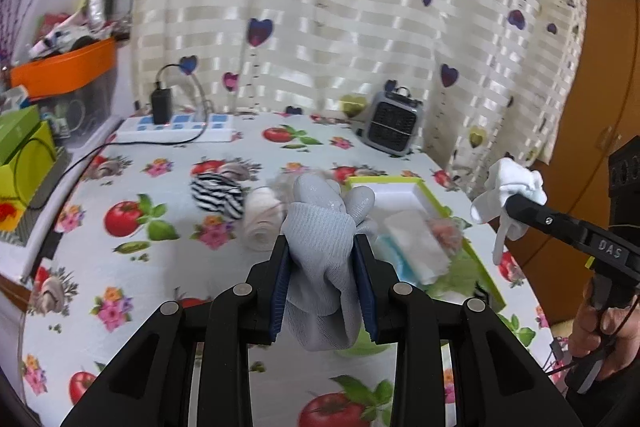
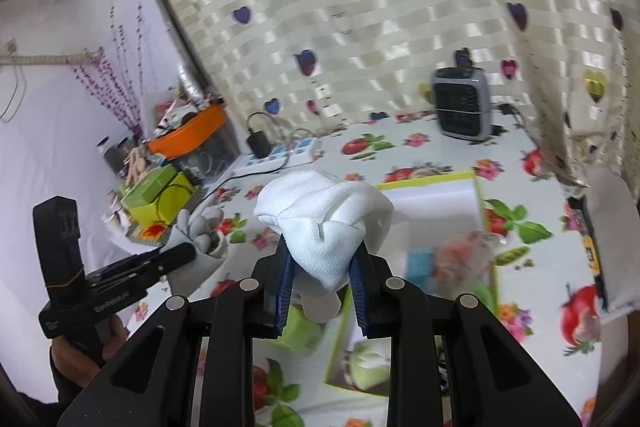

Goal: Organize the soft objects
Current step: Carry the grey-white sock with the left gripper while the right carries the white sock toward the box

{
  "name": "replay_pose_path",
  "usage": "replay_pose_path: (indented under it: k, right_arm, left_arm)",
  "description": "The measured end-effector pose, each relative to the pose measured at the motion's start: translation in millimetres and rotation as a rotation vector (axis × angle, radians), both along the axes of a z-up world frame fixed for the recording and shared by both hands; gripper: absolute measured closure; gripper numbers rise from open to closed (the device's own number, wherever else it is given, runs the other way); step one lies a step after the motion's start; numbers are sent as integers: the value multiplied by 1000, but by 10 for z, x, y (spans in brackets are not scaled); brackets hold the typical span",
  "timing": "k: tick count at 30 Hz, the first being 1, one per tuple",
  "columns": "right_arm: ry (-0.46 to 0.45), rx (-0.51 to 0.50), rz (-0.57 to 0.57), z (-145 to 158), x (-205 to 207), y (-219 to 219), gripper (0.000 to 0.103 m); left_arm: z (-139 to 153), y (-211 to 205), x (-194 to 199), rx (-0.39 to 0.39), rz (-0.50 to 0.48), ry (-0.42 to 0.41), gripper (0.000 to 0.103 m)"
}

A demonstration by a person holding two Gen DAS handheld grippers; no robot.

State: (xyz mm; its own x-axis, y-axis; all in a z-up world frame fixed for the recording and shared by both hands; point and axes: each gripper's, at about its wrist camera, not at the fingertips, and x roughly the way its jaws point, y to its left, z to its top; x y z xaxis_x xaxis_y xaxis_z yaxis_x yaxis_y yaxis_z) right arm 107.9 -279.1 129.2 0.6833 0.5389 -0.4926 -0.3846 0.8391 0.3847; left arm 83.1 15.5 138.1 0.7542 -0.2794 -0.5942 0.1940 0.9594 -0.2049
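My left gripper (image 1: 322, 247) is shut on a grey work glove (image 1: 324, 227), held above the table; it also shows in the right wrist view (image 2: 196, 231). My right gripper (image 2: 322, 255) is shut on a white glove (image 2: 324, 219), seen at the right of the left wrist view (image 1: 510, 187). A lime-edged white tray (image 1: 432, 197) below holds a white folded cloth (image 1: 416, 243), a blue item and a pinkish fluffy thing (image 1: 446, 233). A zebra-striped soft item (image 1: 218, 195) and a beige cloth roll (image 1: 262, 223) lie on the table left of the tray.
The table has a fruit-and-flower cloth (image 1: 132, 267). A power strip with a charger (image 1: 176, 127) and a small grey heater (image 1: 394, 125) stand at the back by the curtain. Green boxes (image 1: 24, 163) and an orange bin (image 1: 68, 67) crowd the left edge.
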Motion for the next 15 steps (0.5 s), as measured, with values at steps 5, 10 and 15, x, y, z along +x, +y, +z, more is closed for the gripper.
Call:
replay_pose_path:
  k: [5,10,15]
  right_arm:
    - [28,1,-43,-92,8,-197,76]
    - [55,1,-86,-184,83,-359,76]
    - [88,-13,-117,-295,263,-424,76]
  left_arm:
    - [-1,-262,40,4,-65,2,74]
    - [-24,-432,83,3,-109,7,74]
    - [-57,-489,159,-4,-123,16,74]
